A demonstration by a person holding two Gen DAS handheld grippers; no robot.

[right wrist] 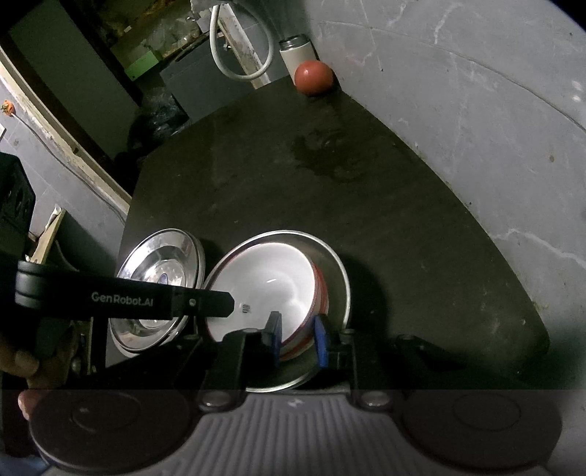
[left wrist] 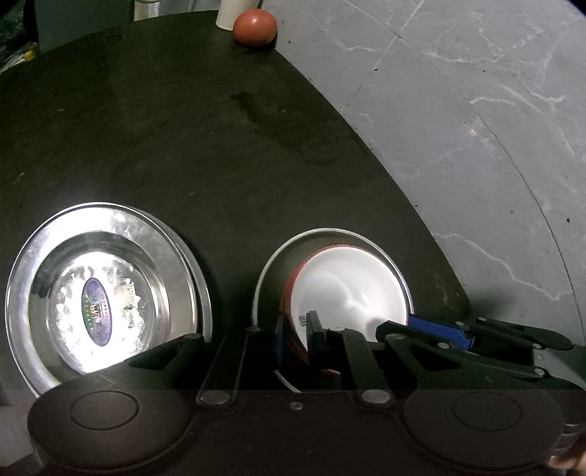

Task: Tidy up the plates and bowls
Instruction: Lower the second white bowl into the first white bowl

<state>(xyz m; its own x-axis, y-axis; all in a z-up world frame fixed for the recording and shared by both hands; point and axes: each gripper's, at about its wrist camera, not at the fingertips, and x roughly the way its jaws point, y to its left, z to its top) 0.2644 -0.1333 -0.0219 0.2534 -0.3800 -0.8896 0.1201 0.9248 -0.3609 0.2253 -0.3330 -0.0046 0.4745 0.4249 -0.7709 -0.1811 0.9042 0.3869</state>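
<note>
A white bowl with red stripes (left wrist: 344,282) (right wrist: 267,282) sits inside a steel bowl (left wrist: 388,252) (right wrist: 337,271) on the dark table. My left gripper (left wrist: 295,337) is shut on the white bowl's left rim. My right gripper (right wrist: 298,340) is shut on its near right rim; its blue finger shows in the left wrist view (left wrist: 439,329). A stack of steel plates (left wrist: 106,293) (right wrist: 161,278) with a sticker lies to the left.
A red ball (left wrist: 255,26) (right wrist: 314,77) and a white cylinder (right wrist: 296,53) stand at the far table edge. The dark table (left wrist: 219,146) (right wrist: 403,219) ends at a grey marble floor on the right. Clutter and a hose lie beyond the far left.
</note>
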